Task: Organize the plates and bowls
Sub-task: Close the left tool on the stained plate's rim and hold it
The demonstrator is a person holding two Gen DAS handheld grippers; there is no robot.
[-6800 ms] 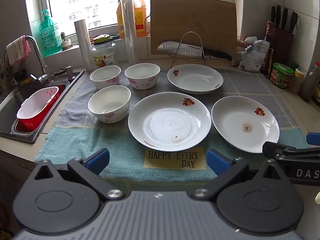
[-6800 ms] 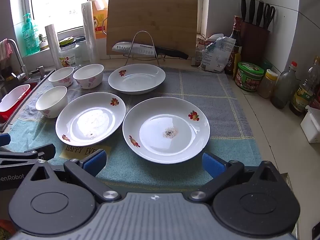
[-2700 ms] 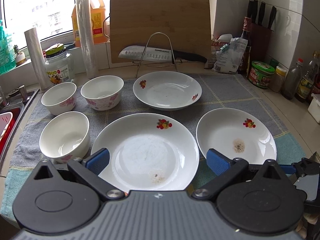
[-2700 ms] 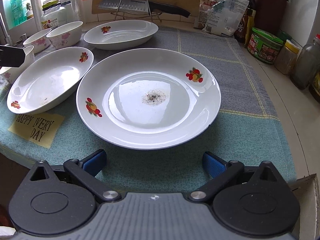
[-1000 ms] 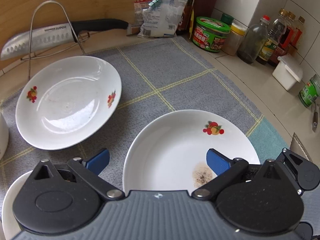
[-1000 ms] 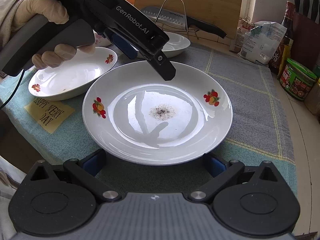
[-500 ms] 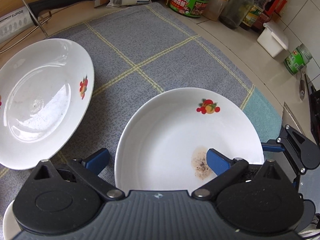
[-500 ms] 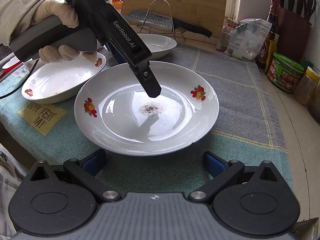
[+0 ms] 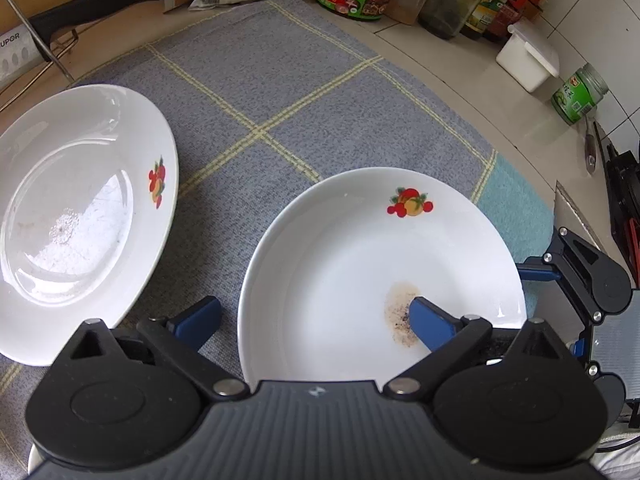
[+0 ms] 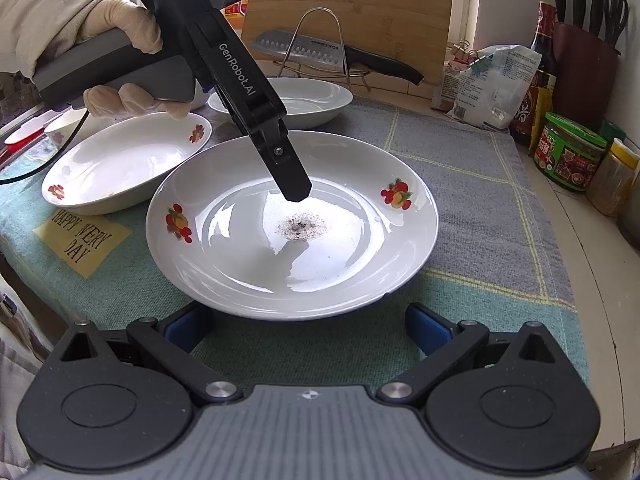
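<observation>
A white plate (image 9: 360,248) with fruit prints and a dark stain lies on the checked cloth, nearest the counter's front right. My left gripper (image 9: 312,316) points steeply down over the plate's left rim. One blue finger (image 9: 428,320) hangs inside above the stain, and the other (image 9: 200,316) is outside over the cloth. Its jaws are closing, with the rim between them and the pads not touching. In the right wrist view a gloved hand holds that gripper above the plate (image 10: 240,264). My right gripper (image 10: 308,328) is open at the plate's front edge with nothing in it.
Two more plates lie on the cloth, one at the back (image 10: 304,100) and one on the left (image 10: 120,160). A knife on a wire rack (image 10: 320,52) stands before a cutting board. Jars and bottles (image 10: 568,156) line the right side. A yellow label (image 10: 80,240) marks the cloth.
The left gripper has tipped further down and moved in over the stained plate, and its fingers have narrowed a little. The right gripper has stayed where it was.
</observation>
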